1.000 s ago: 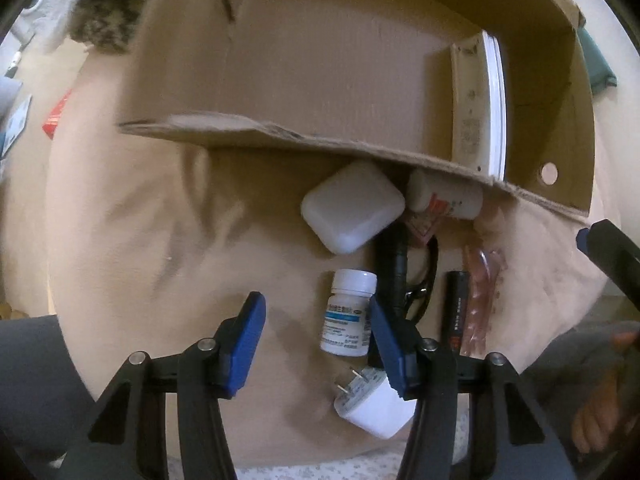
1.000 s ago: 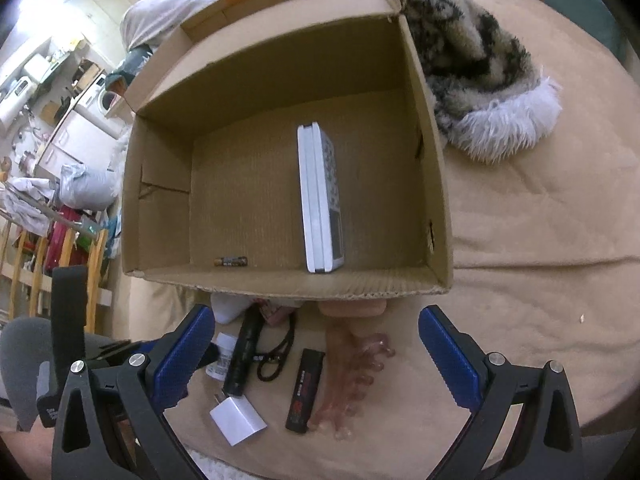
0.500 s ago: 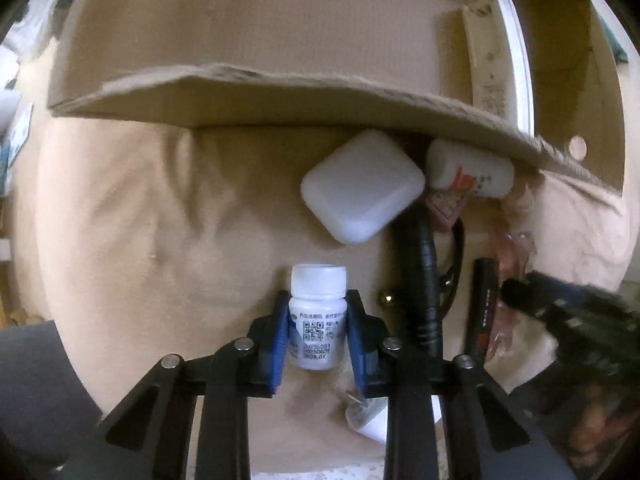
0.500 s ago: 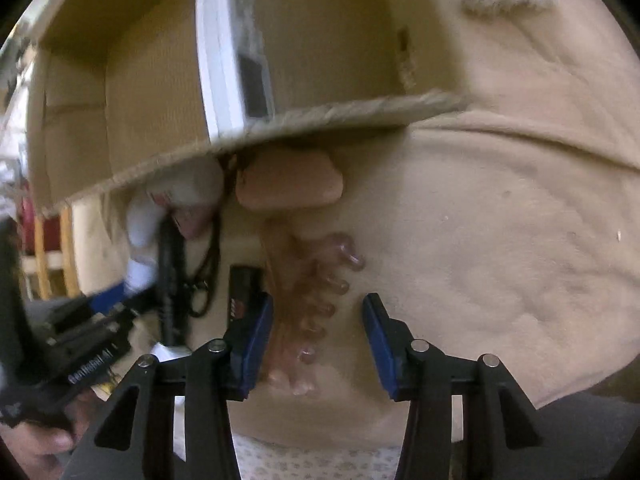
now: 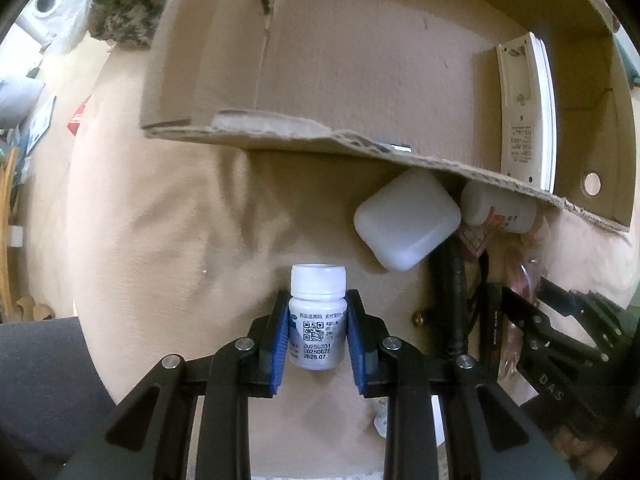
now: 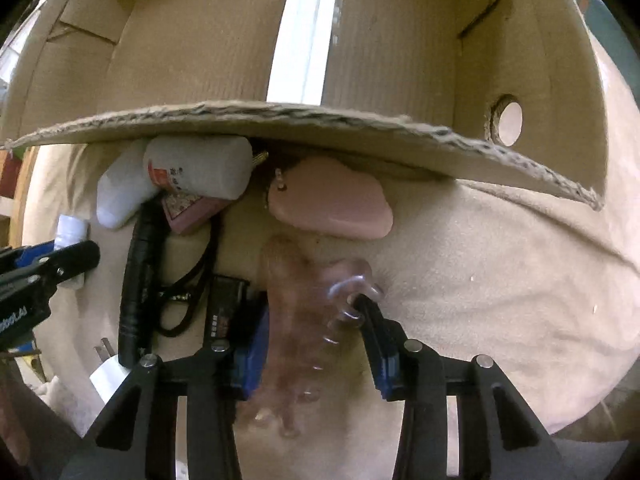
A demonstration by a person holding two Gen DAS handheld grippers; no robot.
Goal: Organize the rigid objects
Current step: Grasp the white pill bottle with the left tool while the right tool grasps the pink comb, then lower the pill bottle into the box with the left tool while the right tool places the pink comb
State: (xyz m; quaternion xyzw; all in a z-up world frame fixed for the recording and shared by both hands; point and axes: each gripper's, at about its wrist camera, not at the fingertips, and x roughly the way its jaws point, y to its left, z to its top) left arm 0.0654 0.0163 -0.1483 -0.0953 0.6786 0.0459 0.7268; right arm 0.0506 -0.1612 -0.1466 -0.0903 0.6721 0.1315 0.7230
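Beige blanket covers the surface, with a cardboard box lying open across the top of both views; a white remote sits inside it at upper right. Low in the centre of the left view, the left gripper is clamped on a small white pill bottle, its blue pads pressed against the labelled sides just under the cap. The bottle looks light, stiff and smooth, so holding it mid-body should keep it from slipping. In the right view, the right gripper has just been closing around a clear pink hair claw at lower centre; blur hides whether the pads press on it. The claw looks light and brittle, with teeth that could snap; its solid spine seems the safest hold.
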